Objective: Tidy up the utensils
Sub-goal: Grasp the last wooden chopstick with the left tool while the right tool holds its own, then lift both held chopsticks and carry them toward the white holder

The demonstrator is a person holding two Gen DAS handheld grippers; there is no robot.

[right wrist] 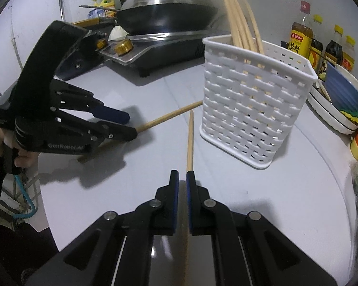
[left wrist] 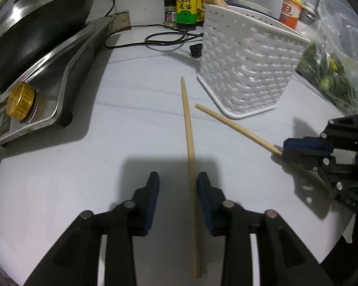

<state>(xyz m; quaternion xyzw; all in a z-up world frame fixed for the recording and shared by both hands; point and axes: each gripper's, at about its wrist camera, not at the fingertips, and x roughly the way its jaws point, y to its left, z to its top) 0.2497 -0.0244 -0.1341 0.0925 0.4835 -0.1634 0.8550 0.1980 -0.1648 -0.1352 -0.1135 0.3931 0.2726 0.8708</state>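
1. While both tools work over it, the broad pale grey countertop (left wrist: 95, 166) carries everything else.
2. A steel-topped gas stove with a brass-coloured knob (left wrist: 66, 54) sits at the left of the counter. On it is a black wok under a domed steel lid (right wrist: 169, 12).
3. The white woven-pattern plastic basket (left wrist: 245, 71) stands upright right of centre, well apart from the stove. A bundle of pale wooden chopsticks (right wrist: 238, 21) leans inside it with their ends rising above the rim.
4. The left gripper (left wrist: 178, 177), held in a person's hand, has its jaws moderately apart. They straddle the first loose pale wooden chopstick (left wrist: 187, 124) without clamping it. That stick lies flat on the counter, close against the right-hand pad, and its far tip comes just beside the basket's lower wall.
5. The right gripper (right wrist: 182, 174) has its jaws closed narrowly on the thick end of the second loose pale wooden chopstick (right wrist: 190, 138). That stick's thin tip points towards the first stick, near it but apart, just beside the basket's base. Whether it is lifted off the counter I cannot tell.
6. A green-labelled sauce bottle with a yellow upper label (left wrist: 185, 2) stands among other bottles along the back wall, behind the basket.
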